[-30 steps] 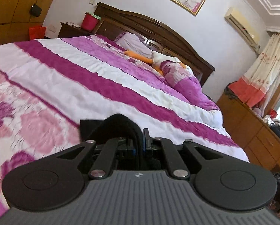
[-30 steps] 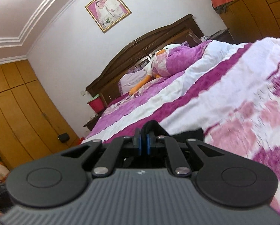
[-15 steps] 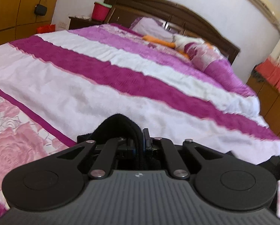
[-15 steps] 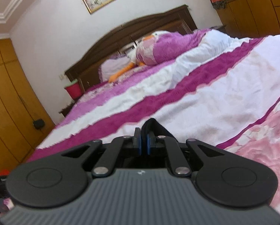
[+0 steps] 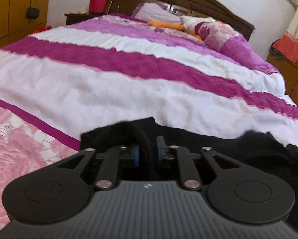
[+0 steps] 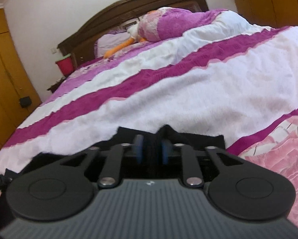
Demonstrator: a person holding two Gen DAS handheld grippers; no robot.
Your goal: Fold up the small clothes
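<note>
While you hold both tools low over the bed, each one has a fold of the same black garment [image 5: 198,137] between its fingers. Your left gripper [image 5: 148,151] has its blue pads a little apart with a thick roll of black cloth filling the gap, so it is clamped on the garment near that piece's left corner. From there the cloth runs off to the right along the bedspread [image 5: 113,91] as a dark band, rising in a soft hump near the right edge of the left view.

Your right gripper [image 6: 150,149] shows the same picture: blue pads on either side of a bunched ridge of the black garment [image 6: 204,139], which pokes up just past the fingertips. A flat flap of it lies to the right of the fingers, ending in a squared corner on the white stripe, just short of the magenta line that borders the pink flowered panel. More black cloth spreads to the lower left of that view.

The garment lies across the near part of the bed, on the broad white stripe. Farther up the bed rest a pillow [image 5: 154,12] and a stuffed duck [image 5: 188,23] against the dark wooden headboard [image 6: 141,2], with a red bucket [image 5: 98,3] on the nightstand beside it.
</note>
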